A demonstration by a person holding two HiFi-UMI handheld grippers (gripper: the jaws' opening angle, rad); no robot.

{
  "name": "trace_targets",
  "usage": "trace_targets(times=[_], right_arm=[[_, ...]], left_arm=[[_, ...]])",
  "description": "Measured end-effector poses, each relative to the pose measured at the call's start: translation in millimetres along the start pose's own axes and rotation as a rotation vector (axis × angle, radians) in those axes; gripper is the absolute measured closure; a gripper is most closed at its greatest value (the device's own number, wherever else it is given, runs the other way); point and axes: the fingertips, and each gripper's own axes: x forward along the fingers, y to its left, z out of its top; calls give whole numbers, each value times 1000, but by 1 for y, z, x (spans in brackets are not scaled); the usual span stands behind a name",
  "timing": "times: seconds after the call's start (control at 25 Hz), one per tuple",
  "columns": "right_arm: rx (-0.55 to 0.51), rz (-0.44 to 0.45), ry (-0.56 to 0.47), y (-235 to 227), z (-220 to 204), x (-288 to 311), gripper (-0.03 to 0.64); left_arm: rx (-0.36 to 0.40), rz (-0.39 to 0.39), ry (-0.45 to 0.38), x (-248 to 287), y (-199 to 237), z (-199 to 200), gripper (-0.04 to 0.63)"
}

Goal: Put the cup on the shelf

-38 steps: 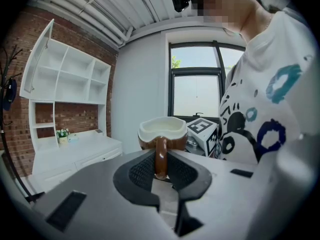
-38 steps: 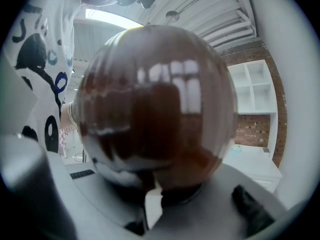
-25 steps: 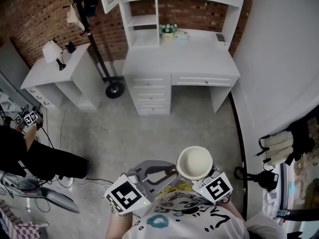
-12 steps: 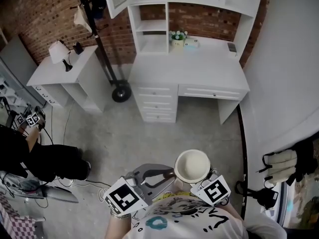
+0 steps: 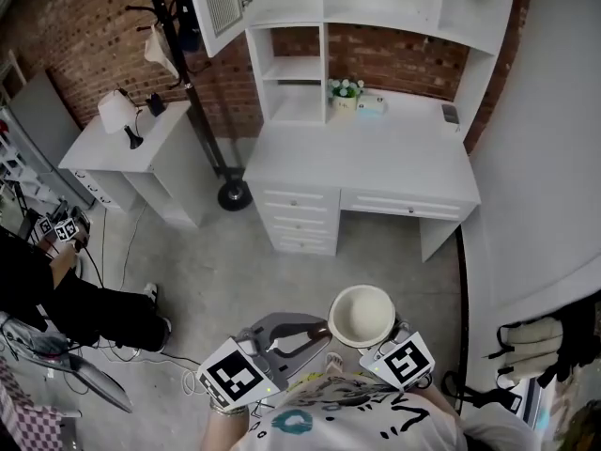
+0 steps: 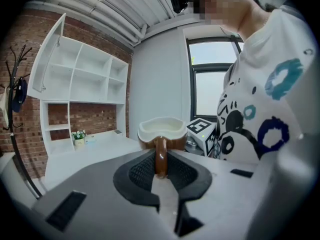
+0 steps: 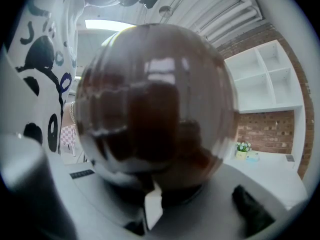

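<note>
The cup, brown outside and cream inside, is held close to my body over the concrete floor. My left gripper is shut on the cup's brown handle, which stands upright between the dark pads. My right gripper is shut on the cup's round brown belly, which fills most of the right gripper view; in the head view its jaws are hidden under the cup. The white shelf unit stands on a white desk ahead, against a brick wall.
A small flower pot and a light blue item sit at the desk's back. An open cabinet door juts out at the shelf's left. A coat stand, a side table with a lamp and a person in black are at the left.
The desk and shelves have drawn nearer and sit lower in the head view. The cup stays held between both grippers in the same pose.
</note>
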Motion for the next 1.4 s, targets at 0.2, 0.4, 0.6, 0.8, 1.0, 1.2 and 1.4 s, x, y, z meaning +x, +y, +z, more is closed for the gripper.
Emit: trace_targets(times=[0.2, 0.4, 0.6, 0.8, 1.0, 1.2, 1.4], right_arm=[[21, 21, -4, -23, -5, 14, 590], [26, 33, 6, -46, -9, 34, 589], [23, 29, 9, -69, -8, 66, 589], [47, -5, -2, -95, -2, 98, 591], [30, -31, 7, -116, 7, 133, 589], [32, -51, 15, -124, 10, 162, 589], [38, -61, 29, -126, 7, 185, 589]], left_arm=[[-12, 21, 12, 14, 25, 1, 538], [-32, 26, 16, 24, 54, 1, 538], [-34, 25, 12, 25, 94, 1, 538], [-12, -1, 13, 26, 135, 6, 538], [-9, -11, 5, 19, 176, 11, 538], [-7, -31, 4, 9, 205, 9, 538], [-12, -49, 6, 0, 226, 1, 538]])
